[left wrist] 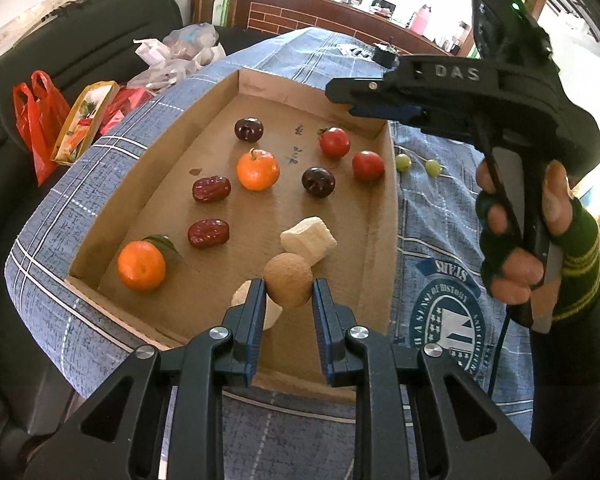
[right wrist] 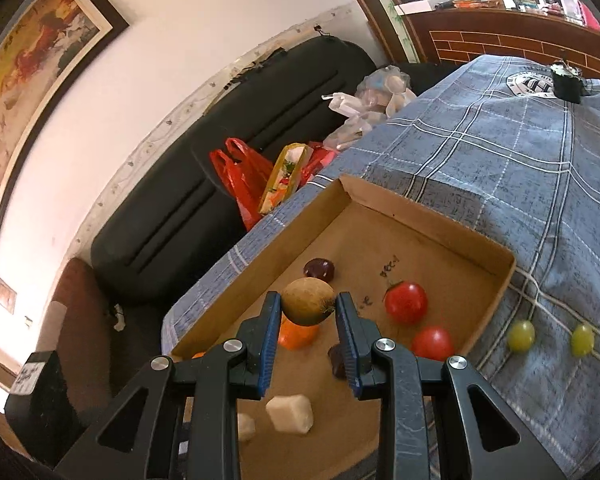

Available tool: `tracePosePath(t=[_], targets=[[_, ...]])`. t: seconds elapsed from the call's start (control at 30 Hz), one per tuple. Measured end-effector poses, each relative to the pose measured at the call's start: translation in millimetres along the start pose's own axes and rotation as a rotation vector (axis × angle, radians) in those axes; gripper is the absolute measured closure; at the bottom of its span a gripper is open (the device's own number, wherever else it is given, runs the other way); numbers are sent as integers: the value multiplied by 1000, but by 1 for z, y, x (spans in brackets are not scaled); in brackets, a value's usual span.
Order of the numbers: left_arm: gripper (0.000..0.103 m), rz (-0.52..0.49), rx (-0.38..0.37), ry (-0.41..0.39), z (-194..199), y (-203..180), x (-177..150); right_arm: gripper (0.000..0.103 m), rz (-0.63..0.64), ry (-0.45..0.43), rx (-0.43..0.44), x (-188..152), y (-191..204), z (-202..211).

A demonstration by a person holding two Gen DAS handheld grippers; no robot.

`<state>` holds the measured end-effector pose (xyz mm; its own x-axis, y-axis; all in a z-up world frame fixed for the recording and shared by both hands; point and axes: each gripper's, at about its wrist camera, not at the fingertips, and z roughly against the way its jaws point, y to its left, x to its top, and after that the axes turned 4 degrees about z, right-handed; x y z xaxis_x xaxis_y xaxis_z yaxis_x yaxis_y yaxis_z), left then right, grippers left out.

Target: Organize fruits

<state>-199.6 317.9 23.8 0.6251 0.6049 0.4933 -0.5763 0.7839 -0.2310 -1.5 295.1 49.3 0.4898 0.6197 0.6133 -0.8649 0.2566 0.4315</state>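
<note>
though most fruit already sits paired inside the cardboard tray (left wrist: 380, 216), two green grapes (right wrist: 521, 335) lie just outside its rim; left gripper (left wrist: 288, 286) and right gripper (right wrist: 308, 307) each clench a brown longan above the tray.

Red plastic bags (left wrist: 34, 120), black sofa (right wrist: 204, 184), framed painting (right wrist: 32, 64) on wall.

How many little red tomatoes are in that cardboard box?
2. One tomato sits near the far right corner of the box, the other tomato just nearer, by the right wall. None seem hidden, though the grippers cover part of the floor.
</note>
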Motion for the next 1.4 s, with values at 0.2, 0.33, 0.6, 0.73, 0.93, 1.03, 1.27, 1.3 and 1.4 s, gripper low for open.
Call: tracePosePath(t=[0.2, 0.33, 0.6, 0.73, 0.93, 1.03, 1.27, 1.3, 1.4], targets=[[82, -12, 51, 1, -7, 0, 3, 75, 27, 16, -77, 13, -8, -21], [82, -42, 96, -11, -12, -8, 2, 74, 65, 41, -136, 21, -9, -40], [82, -79, 150, -25, -16, -14, 6, 72, 132, 102, -234, 23, -7, -78], [82, -78, 159, -26, -17, -15, 7, 72, 124, 109, -239, 21, -10, -86], [51, -52, 179, -26, -18, -15, 7, 68, 105, 108, -231, 21, -15, -87], [47, -37, 189, -19, -21, -12, 8, 64, 103, 99, -219, 19, -14, -82], [47, -54, 222, -32, -9, -17, -1, 59, 133, 80, -149, 15, -3, -57], [47, -58, 225, -36, -7, -17, -2, 58, 150, 80, -137, 13, 1, -52], [47, -59, 232, -49, 1, -16, -8, 56, 202, 85, -101, 7, 12, -37]])
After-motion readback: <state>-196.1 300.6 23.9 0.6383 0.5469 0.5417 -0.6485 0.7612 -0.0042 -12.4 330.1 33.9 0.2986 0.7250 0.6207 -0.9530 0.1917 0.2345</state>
